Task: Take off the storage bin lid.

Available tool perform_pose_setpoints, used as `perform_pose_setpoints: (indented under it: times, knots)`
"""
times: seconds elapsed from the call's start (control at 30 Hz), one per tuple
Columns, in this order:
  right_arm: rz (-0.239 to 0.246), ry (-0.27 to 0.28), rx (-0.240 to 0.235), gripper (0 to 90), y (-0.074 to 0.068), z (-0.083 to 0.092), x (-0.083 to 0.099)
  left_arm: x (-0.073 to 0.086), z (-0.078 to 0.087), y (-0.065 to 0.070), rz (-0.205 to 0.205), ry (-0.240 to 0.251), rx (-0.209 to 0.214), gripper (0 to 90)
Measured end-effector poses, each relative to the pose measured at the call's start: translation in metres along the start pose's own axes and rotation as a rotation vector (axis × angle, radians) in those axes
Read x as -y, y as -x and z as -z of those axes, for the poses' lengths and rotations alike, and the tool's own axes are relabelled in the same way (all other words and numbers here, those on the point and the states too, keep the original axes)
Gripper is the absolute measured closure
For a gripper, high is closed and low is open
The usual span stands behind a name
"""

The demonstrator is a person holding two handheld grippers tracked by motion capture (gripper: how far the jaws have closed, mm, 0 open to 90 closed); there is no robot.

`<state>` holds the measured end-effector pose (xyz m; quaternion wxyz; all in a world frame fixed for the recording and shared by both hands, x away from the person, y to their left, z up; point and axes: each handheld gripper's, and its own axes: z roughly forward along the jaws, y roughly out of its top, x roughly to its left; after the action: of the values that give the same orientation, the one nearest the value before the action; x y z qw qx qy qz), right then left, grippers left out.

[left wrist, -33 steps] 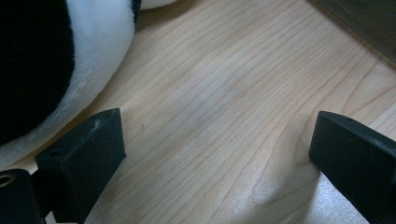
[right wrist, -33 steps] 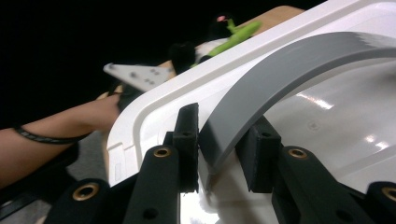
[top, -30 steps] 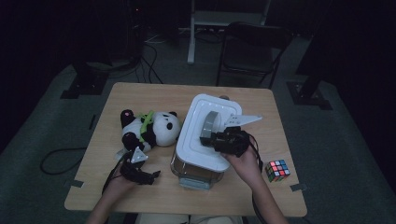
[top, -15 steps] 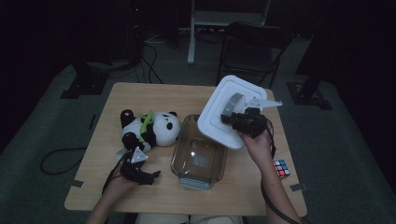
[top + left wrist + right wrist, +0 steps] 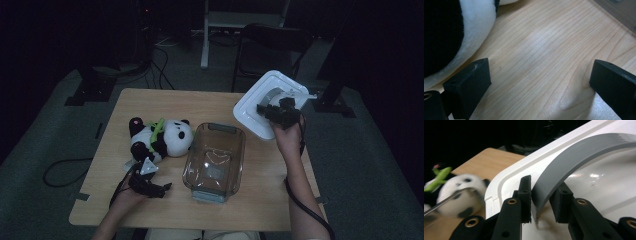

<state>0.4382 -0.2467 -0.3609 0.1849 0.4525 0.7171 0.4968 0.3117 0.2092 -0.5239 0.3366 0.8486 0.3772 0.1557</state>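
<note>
Gripping the grey handle [image 5: 574, 157] between its jaws, the right gripper [image 5: 274, 111] held the white lid [image 5: 252, 107] tilted, beyond the container [image 5: 215, 157]'s far right corner; the left gripper [image 5: 159, 189] rested with jaws apart, empty.

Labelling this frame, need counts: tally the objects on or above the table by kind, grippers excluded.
Black-and-white plush panda toy: 1
Clear rectangular plastic container: 1
White plastic lid with grey handle: 1
Total: 3
</note>
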Motion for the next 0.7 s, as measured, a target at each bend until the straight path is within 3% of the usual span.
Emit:
perform_pose_setpoints:
  times: [0.3,0.57,0.7]
  knots:
    - [-0.098,-0.038,0.09,71.8,0.025,-0.035,0.019,0.0,0.0,0.0,0.0,0.001,0.0,4.2]
    - [-0.188,-0.092,0.092,71.5,0.029,-0.069,0.051,0.0,0.0,0.0,0.0,0.0,0.0,4.2]
    - [-0.198,-0.112,0.101,70.4,0.028,-0.082,0.065,0.0,0.0,0.0,0.0,0.0,0.0,4.2]
